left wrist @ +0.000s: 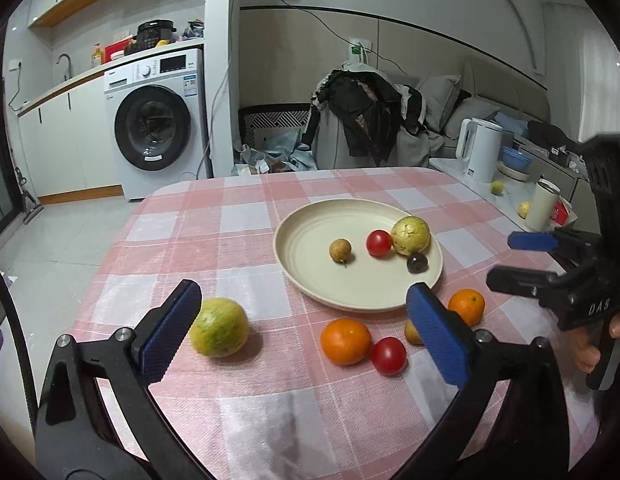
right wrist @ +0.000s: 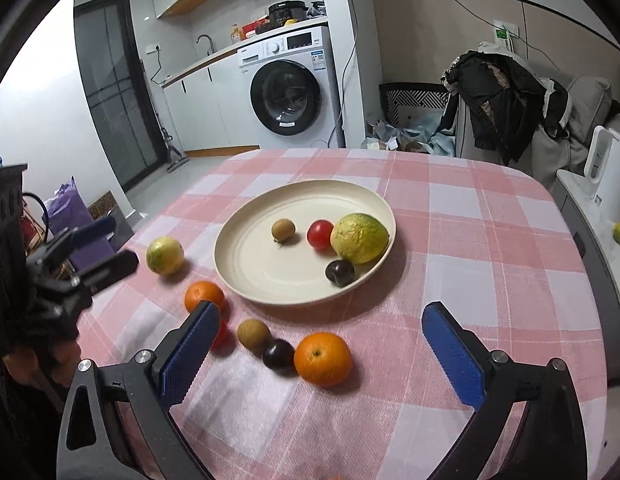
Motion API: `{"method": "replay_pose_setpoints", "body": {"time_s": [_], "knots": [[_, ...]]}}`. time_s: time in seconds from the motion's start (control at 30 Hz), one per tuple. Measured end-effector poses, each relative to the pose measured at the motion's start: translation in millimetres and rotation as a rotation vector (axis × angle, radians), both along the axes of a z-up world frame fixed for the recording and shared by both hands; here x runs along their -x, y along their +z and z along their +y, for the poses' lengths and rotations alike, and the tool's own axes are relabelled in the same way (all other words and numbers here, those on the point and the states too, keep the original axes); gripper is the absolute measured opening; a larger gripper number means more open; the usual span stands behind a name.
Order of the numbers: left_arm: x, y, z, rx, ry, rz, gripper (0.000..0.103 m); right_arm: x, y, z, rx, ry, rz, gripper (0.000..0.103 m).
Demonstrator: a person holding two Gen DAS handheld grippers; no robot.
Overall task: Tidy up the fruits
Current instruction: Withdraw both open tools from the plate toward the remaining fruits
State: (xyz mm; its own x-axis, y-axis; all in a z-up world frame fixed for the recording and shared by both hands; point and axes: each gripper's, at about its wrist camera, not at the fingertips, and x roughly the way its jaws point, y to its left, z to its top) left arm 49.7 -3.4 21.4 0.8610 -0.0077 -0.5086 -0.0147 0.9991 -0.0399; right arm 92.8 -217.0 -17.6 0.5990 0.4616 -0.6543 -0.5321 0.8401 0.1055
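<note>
Both tongs are held wide open and empty: the left gripper [left wrist: 303,330] and the right gripper [right wrist: 328,354]. Four fruits are seen on a round cream plate [right wrist: 245,268]; a green-yellow citrus [left wrist: 218,327] lies on the pink checked tablecloth [right wrist: 470,240].

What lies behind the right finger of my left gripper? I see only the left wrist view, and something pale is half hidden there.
Observer: A brown fruit, whole, lying on the cloth.
Operator: Is anything more hidden near it?
Observer: Yes, a dark plum that your view does not show at all. It sits between the brown fruit and the near orange and seems to touch both.
</note>
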Motion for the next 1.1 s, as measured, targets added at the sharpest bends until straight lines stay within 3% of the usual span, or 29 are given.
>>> {"method": "replay_pose_setpoints", "body": {"time_s": [0.7,1.1], "knots": [[1,2,30,0.004,0.066,0.013,0.102,-6,-22,-10,0.120,0.000,0.062,0.103],[-12,-14,32,-0.009,0.077,0.074,0.102,-9,-38,-8,0.196,0.002,0.097,0.103]]}}
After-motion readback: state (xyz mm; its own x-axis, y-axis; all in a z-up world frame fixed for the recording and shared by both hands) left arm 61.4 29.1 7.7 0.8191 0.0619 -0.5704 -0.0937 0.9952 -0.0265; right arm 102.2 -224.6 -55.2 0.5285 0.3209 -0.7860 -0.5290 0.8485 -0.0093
